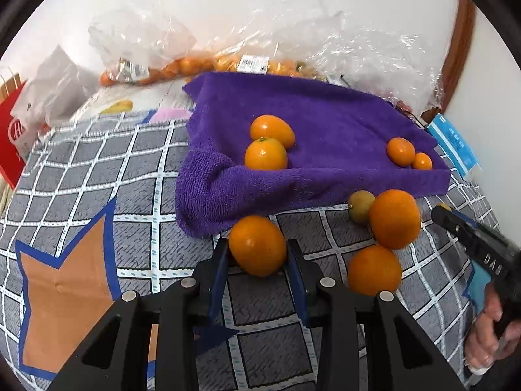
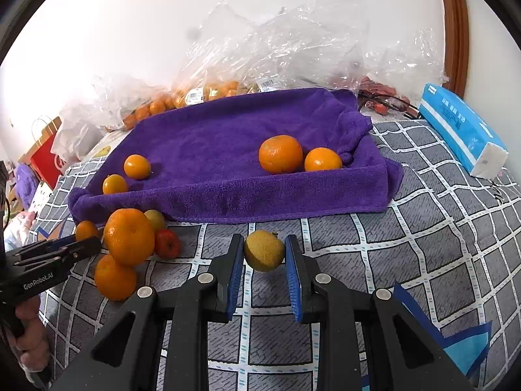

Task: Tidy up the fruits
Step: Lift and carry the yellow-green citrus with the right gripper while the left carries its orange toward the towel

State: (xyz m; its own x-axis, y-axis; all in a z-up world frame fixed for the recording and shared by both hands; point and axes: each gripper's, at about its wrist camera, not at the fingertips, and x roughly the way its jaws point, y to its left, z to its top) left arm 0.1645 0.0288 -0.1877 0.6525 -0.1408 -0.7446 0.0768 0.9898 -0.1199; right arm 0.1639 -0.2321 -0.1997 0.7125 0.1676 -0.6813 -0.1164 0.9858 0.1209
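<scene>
My left gripper (image 1: 257, 249) is shut on an orange (image 1: 257, 244), its blue pads pressing both sides just above the checked bedspread, in front of the purple towel (image 1: 325, 123). My right gripper (image 2: 264, 246) is shut on a small yellow citrus fruit (image 2: 263, 252), also in front of the towel (image 2: 228, 137). Two oranges (image 1: 265, 153) lie at the towel's left and two smaller ones (image 1: 401, 151) at its right. Loose on the bedspread between the grippers are two big oranges (image 1: 394, 218), a greenish fruit (image 1: 359, 205) and a small red one (image 2: 167, 243).
Clear plastic bags (image 2: 293, 42) with more oranges are piled behind the towel against the wall. A blue tissue pack (image 2: 462, 130) lies at the right, a red paper bag (image 1: 13, 137) at the left. A person's hand (image 1: 488, 335) holds the right gripper.
</scene>
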